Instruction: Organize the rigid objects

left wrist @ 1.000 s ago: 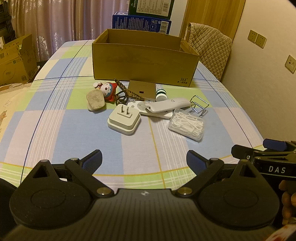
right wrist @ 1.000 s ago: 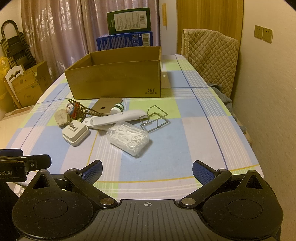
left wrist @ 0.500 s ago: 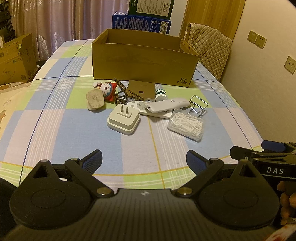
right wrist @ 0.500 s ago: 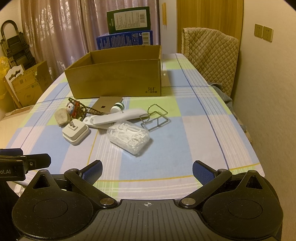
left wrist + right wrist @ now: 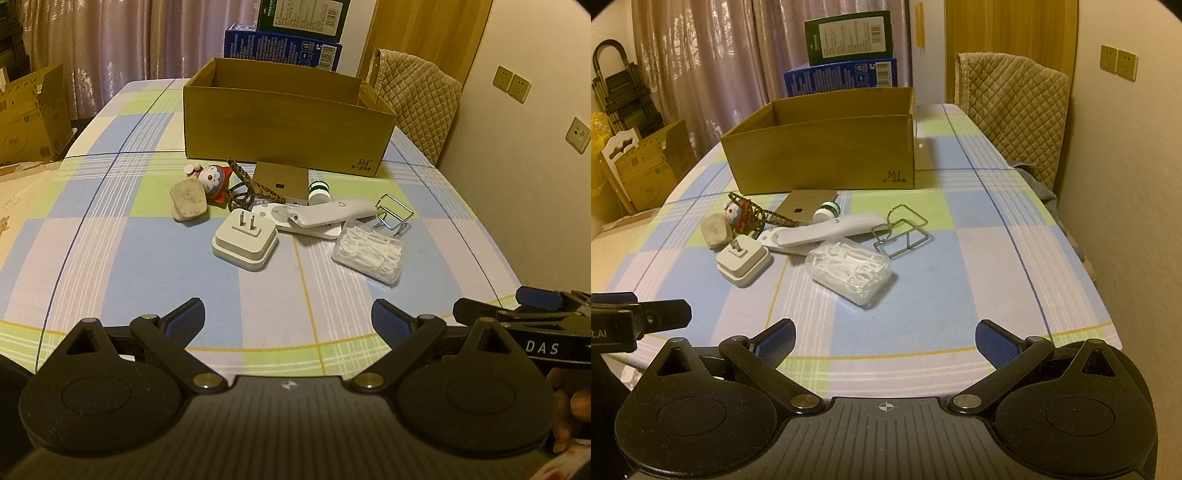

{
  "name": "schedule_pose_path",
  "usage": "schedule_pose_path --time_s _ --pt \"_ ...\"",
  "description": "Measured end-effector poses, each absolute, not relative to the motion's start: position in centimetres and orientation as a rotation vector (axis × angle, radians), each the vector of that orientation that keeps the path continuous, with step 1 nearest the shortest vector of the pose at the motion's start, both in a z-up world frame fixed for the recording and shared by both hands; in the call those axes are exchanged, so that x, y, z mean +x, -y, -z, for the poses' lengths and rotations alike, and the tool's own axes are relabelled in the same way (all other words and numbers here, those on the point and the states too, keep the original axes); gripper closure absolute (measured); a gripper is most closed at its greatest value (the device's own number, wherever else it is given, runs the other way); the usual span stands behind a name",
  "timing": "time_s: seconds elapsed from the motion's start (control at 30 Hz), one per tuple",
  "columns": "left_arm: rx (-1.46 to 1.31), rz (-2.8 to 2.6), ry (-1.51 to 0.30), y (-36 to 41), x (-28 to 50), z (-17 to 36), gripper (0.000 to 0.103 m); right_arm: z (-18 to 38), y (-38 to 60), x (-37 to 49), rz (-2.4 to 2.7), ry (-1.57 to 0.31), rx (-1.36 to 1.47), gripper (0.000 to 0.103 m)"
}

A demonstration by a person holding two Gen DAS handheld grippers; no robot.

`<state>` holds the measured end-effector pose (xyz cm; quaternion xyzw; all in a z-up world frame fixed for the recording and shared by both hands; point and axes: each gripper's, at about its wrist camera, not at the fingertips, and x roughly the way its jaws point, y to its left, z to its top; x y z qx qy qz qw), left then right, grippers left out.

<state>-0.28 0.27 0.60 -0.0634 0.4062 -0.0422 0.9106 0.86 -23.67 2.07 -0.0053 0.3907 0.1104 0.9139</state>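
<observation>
Both hand-held grippers, left [image 5: 288,315] and right [image 5: 884,338], hang spread and empty at the bottom of the frame above the bench [image 5: 140,258]. By the look of it nothing is sorted yet: the plug adapter [image 5: 244,239], floss-pick case [image 5: 848,271], wire holder [image 5: 901,230] and white remote [image 5: 328,217] lie clustered mid-frame, in front of the cardboard box [image 5: 284,125], whose visible interior looks empty.

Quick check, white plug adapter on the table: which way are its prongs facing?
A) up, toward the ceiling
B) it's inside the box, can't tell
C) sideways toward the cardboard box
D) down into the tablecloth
A: the plug adapter lies flat on the tablecloth with its two metal prongs sticking upward, out in front of the cardboard box, not inside it.
</observation>
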Motion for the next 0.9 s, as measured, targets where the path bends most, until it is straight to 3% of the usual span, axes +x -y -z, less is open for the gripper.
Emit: schedule_pose_path --time_s 0.9 --pt "-0.132 0.147 -0.852 -3.8 5.1 -0.3 0.008 -1.7 23.0 6.7 -0.427 -0.781 -0.053 0.002"
